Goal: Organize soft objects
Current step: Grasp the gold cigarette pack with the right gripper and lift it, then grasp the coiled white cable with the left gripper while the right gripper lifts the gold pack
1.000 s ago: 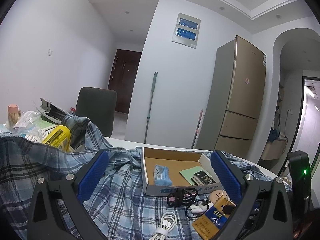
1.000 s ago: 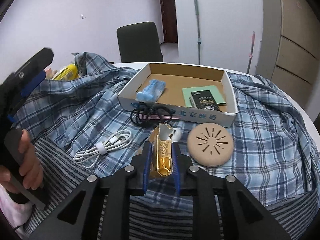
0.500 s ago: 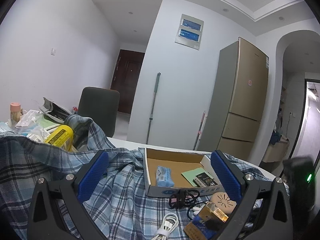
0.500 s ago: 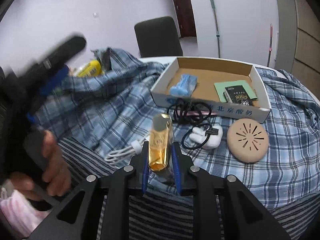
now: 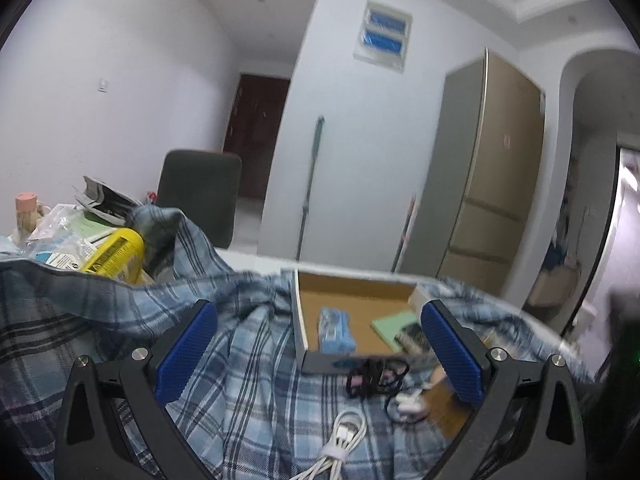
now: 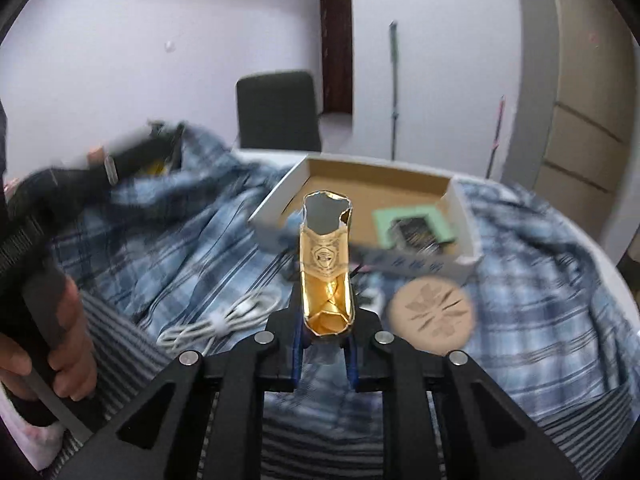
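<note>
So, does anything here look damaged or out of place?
Yes. The gold pack pinched in the right gripper, whose jaws are closing on it, is crumpled, and its top is torn open. Also, the cardboard tray sits on a rumpled plaid shirt rather than on a bare table.

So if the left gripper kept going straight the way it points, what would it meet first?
Probably the cardboard box: the open left gripper points over the plaid shirt at the box's near corner, though depth is unclear.
</note>
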Demonstrator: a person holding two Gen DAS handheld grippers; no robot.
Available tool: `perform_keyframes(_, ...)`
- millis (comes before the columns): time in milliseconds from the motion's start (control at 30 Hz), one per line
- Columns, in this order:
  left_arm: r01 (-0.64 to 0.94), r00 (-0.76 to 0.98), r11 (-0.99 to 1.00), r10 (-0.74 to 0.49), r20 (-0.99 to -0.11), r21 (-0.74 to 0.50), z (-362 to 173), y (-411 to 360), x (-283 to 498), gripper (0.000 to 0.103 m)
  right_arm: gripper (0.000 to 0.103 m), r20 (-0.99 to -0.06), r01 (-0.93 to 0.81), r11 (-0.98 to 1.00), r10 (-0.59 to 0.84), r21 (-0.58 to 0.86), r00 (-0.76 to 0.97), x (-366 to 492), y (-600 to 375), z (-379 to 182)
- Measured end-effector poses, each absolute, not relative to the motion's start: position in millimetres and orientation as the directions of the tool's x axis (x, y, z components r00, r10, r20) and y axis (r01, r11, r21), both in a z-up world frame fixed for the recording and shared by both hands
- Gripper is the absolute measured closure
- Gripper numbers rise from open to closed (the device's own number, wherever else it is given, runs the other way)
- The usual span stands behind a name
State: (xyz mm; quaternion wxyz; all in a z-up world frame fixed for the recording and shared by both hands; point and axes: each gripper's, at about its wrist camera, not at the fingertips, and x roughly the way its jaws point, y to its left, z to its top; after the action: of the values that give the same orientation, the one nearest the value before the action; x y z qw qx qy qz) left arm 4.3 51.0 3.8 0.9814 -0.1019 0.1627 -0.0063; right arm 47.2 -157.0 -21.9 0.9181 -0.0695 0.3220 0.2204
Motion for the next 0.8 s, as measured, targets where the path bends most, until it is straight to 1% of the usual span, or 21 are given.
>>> perform_keyframes(67, 0.000, 0.912, 0.990, -0.056, -0.406, -0.138, 1.3, 44.5, 17.9, 0.000, 0.087, -0.601, -0.419, 0.908, 0.331, -0.007, 0.727, 49.9, -165.2, -15.6)
perform_keyframes(100, 0.028, 0.893, 0.992, -0.082, -0.444, -0.126, -0.9, 42.8, 24.4, 0.002, 0.087, -0.593, -0.402, 0.915, 0.317, -0.013, 0.740, 51.5, -170.2, -14.6)
perform_keyframes(133, 0.047, 0.875, 0.991, -0.102, -0.472, -0.127, -2.9, 42.6, 28.8, 0.011, 0.087, -0.590, -0.388, 0.922, 0.307, -0.012, 0.747, 53.2, -173.8, -14.9)
perform_keyframes(200, 0.066, 0.836, 0.989, -0.127, -0.534, -0.133, -10.2, 43.4, 36.5, 0.020, 0.087, -0.596, -0.371, 0.929, 0.300, 0.004, 0.745, 57.8, -182.0, -18.6)
perform_keyframes(267, 0.105, 0.768, 0.984, -0.172, -0.617, -0.144, -21.7, 43.0, 46.7, 0.029, 0.087, -0.600, -0.360, 0.933, 0.297, 0.017, 0.743, 61.1, -187.5, -23.6)
perform_keyframes(333, 0.143, 0.688, 0.976, -0.215, -0.693, -0.161, -33.7, 40.8, 54.9, 0.041, 0.087, -0.600, -0.353, 0.936, 0.294, 0.021, 0.744, 61.9, -189.2, -27.3)
perform_keyframes(367, 0.154, 0.662, 0.974, -0.226, -0.715, -0.165, -37.6, 39.5, 56.8, 0.045, 0.087, -0.600, -0.351, 0.936, 0.295, 0.025, 0.744, 62.3, -191.4, -28.9)
perform_keyframes(400, 0.162, 0.636, 0.973, -0.232, -0.736, -0.167, -41.4, 38.1, 58.0, 0.051, 0.088, -0.602, -0.350, 0.937, 0.295, 0.028, 0.742, 63.2, -192.2, -30.6)
perform_keyframes(600, 0.228, 0.543, 0.966, -0.233, -0.807, -0.125, -57.4, 21.2, 58.0, 0.053, 0.087, -0.617, -0.360, 0.932, 0.309, 0.044, 0.724, 64.8, -192.8, -40.3)
perform_keyframes(667, 0.235, 0.524, 0.966, -0.220, -0.823, -0.109, -62.6, 16.9, 58.2, 0.056, 0.087, -0.617, -0.364, 0.930, 0.314, 0.047, 0.722, 64.3, -193.2, -41.1)
perform_keyframes(767, 0.243, 0.502, 0.965, -0.214, -0.838, -0.101, -67.3, 15.4, 59.3, 0.065, 0.087, -0.617, -0.350, 0.935, 0.307, 0.054, 0.725, 65.1, -195.8, -41.3)
perform_keyframes(800, 0.244, 0.490, 0.964, -0.219, -0.844, -0.108, -69.2, 15.4, 59.8, 0.065, 0.087, -0.618, -0.347, 0.936, 0.307, 0.060, 0.724, 66.2, -197.2, -41.6)
